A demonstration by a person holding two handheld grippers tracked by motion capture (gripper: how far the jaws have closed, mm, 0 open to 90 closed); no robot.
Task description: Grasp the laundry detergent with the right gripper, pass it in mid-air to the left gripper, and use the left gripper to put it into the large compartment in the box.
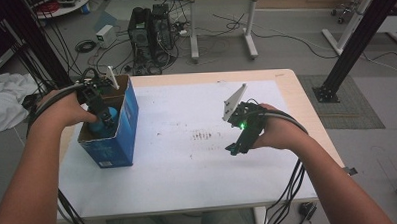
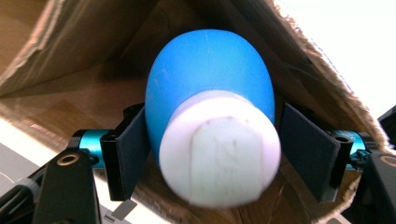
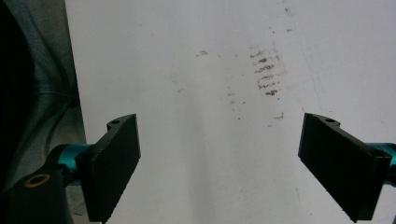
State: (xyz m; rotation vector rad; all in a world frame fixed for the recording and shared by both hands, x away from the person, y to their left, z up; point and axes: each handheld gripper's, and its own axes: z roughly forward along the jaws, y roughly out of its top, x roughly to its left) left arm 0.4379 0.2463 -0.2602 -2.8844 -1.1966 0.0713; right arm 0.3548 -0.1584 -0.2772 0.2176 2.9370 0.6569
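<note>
- High view: nearest me, my forearms come in from the bottom edge. My left gripper (image 1: 102,114) reaches down into the blue cardboard box (image 1: 129,125) at the table's left edge, where the blue bottle (image 1: 98,126) sits inside. My right gripper (image 1: 241,140) hangs idle over the white table top (image 1: 188,167), well apart from the box.
- I judge the step as dropping the bottle off in the box; the next move calls for drawing the left gripper straight up and out without catching the bottle or the torn flaps.
- Left gripper view: closest is the bottle's white cap (image 2: 219,149), round, matte, with a raised rectangular tab on its face. Behind it the body swells smooth, glossy and egg-shaped. The jaws stand parted on either side; the right pad shows a gap, the left sits against or just beside the plastic, so no pinch. Brown corrugated walls (image 2: 84,42) with frayed edges surround it.
- Right gripper view: two flat black ribbed pads (image 3: 116,163) stand spread wide with nothing between them, above the smooth white surface marked by faint dark smudges (image 3: 264,70).
</note>
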